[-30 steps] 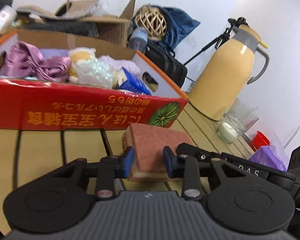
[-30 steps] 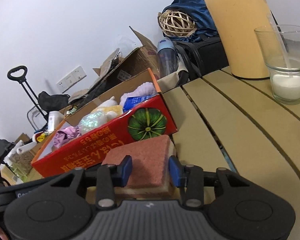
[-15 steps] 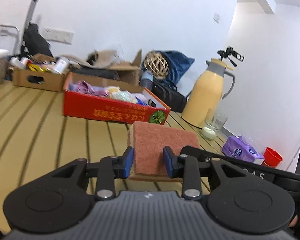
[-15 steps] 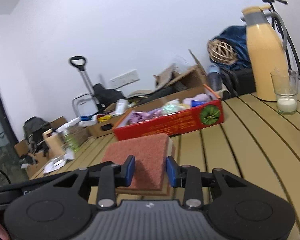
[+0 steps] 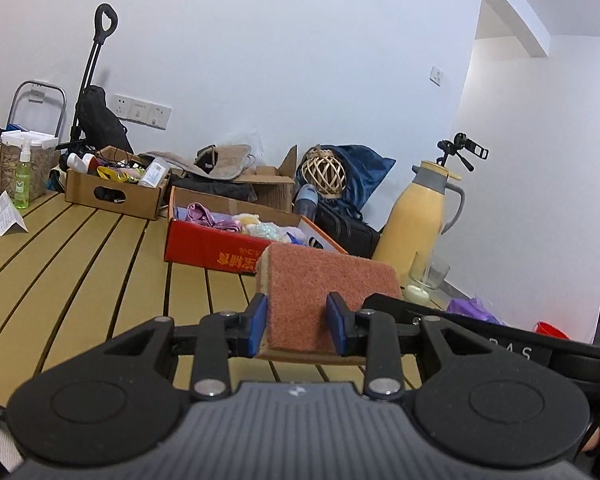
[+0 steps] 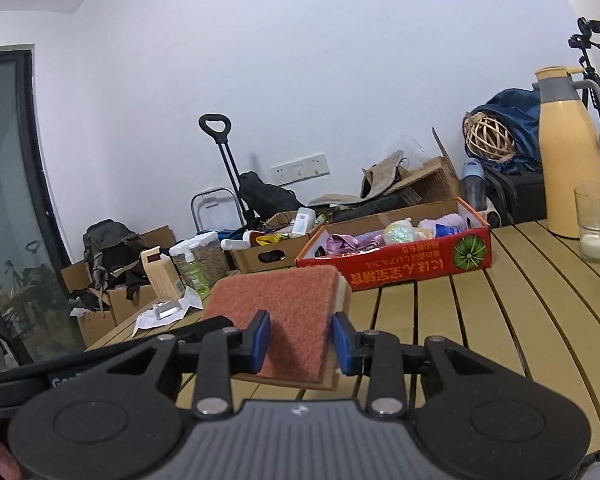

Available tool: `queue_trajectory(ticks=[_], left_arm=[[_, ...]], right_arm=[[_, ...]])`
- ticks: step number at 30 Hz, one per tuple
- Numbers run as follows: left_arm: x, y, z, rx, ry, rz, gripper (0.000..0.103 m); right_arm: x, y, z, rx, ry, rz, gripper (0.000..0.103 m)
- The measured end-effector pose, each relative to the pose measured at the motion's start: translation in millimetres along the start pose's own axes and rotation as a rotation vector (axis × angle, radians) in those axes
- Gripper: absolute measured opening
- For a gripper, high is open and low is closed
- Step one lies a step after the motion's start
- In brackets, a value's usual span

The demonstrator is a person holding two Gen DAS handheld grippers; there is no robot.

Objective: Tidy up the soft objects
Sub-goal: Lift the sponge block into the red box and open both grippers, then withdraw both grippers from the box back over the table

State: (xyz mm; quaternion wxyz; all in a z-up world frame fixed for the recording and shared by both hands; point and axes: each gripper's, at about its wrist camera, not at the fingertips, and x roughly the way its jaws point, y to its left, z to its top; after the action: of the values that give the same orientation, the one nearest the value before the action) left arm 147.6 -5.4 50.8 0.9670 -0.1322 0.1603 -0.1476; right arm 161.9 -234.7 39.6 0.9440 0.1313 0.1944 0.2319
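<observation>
on a slatted yellow wooden table (image 5: 80, 280), a clear plastic canister of brownish granules (image 5: 24, 168) stands at the far left beside a green spray bottle (image 5: 22, 180). right of it, an open brown cardboard box (image 5: 112, 196) holds bottles, packets and cables. next along, a red cardboard tray printed with a green pumpkin (image 6: 396, 268) is filled with soft things: pink satin fabric (image 6: 340, 243), an iridescent pouch (image 6: 396, 232), a pale plush piece and a blue packet. further right stand a tall yellow thermos jug with a grey collar (image 6: 564, 168) and a clear glass holding a white candle (image 6: 596, 224).

in the foreground, well short of the red tray, a rectangular sponge with a reddish scouring face and yellow foam base (image 5: 324, 300) is held above the table by both tools at once. the left gripper (image 5: 296, 324) has its blue pads pinching one end of the sponge; the right gripper (image 6: 300, 338) pinches the other end, narrowly parted by the sponge's thickness.
</observation>
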Motion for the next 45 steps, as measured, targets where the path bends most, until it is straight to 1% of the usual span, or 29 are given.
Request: queue_trajectory(ticks=[3, 5, 9, 13, 15, 17, 20, 22, 25, 26, 27, 28, 29, 30, 32, 33, 34, 35, 40, 43, 45], left_arm=[[13.0, 6.9, 10.7, -0.008, -0.012, -0.005, 0.032], [27.9, 12.0, 23.8, -0.005, -0.029, -0.011, 0.032], [78.0, 27.8, 63.7, -0.014, -0.046, -0.026, 0.032], [143.8, 49.7, 105.3, -0.028, -0.024, -0.031, 0.033], [178.6, 61.7, 119.8, -0.033, 0.004, -0.026, 0.033], [212.2, 73.4, 131.1, -0.029, 0.036, -0.013, 0.033], [255.7, 89.5, 136.0, -0.035, 0.09, 0.02, 0.032], [284.5, 99.1, 131.9, -0.032, 0.127, 0.045, 0.032], [321.0, 111.9, 116.7, -0.035, 0.205, 0.075, 0.032], [329.7, 113.8, 110.9, -0.034, 0.237, 0.079, 0.032], [337.4, 114.4, 103.1, -0.027, 0.275, 0.069, 0.032], [342.4, 113.4, 96.1, -0.018, 0.302, 0.057, 0.032], [342.5, 111.4, 91.1, -0.003, 0.299, 0.059, 0.032], [341.8, 107.9, 87.6, 0.026, 0.285, 0.064, 0.034], [341.3, 105.2, 85.2, 0.051, 0.287, 0.057, 0.038], [340.3, 104.4, 85.3, 0.052, 0.291, 0.051, 0.041], [338.8, 105.6, 86.3, 0.046, 0.289, 0.051, 0.042], [336.4, 106.6, 87.4, 0.045, 0.287, 0.053, 0.042], [319.9, 97.8, 99.0, 0.088, 0.268, 0.091, 0.042], [297.0, 91.0, 112.9, 0.109, 0.231, 0.114, 0.044], [277.3, 85.9, 123.9, 0.126, 0.191, 0.138, 0.047]], right_arm=[[9.2, -0.1, 8.3, -0.01, -0.001, 0.002, 0.033], [23.0, -3.1, 20.8, -0.022, -0.003, 0.006, 0.033], [60.9, -13.7, 58.5, -0.057, -0.021, 0.015, 0.033], [121.9, -38.0, 104.4, -0.042, -0.01, 0.03, 0.033], [160.2, -55.0, 124.0, -0.014, 0.011, 0.037, 0.033], [194.0, -69.2, 136.8, -0.003, 0.037, 0.039, 0.033], [246.8, -93.0, 145.9, 0.024, 0.079, 0.042, 0.033], [281.2, -112.6, 145.2, 0.073, 0.126, 0.049, 0.033], [321.1, -135.6, 134.2, 0.118, 0.192, 0.039, 0.033], [330.6, -142.0, 129.9, 0.133, 0.215, 0.032, 0.033], [340.7, -149.4, 123.7, 0.142, 0.257, 0.019, 0.033], [346.4, -154.3, 117.9, 0.144, 0.299, -0.009, 0.033], [350.4, -158.2, 113.5, 0.138, 0.333, -0.049, 0.032], [350.1, -160.9, 110.0, 0.125, 0.33, -0.076, 0.026], [346.4, -160.4, 108.0, 0.105, 0.326, -0.1, 0.031], [345.3, -159.8, 108.6, 0.101, 0.325, -0.108, 0.036], [343.6, -158.7, 109.7, 0.098, 0.321, -0.112, 0.04], [342.5, -157.1, 111.2, 0.094, 0.326, -0.118, 0.042], [328.1, -147.7, 123.8, 0.068, 0.301, -0.125, 0.042], [305.5, -141.5, 135.7, 0.035, 0.275, -0.135, 0.042], [285.0, -136.8, 146.4, 0.016, 0.246, -0.145, 0.043]])
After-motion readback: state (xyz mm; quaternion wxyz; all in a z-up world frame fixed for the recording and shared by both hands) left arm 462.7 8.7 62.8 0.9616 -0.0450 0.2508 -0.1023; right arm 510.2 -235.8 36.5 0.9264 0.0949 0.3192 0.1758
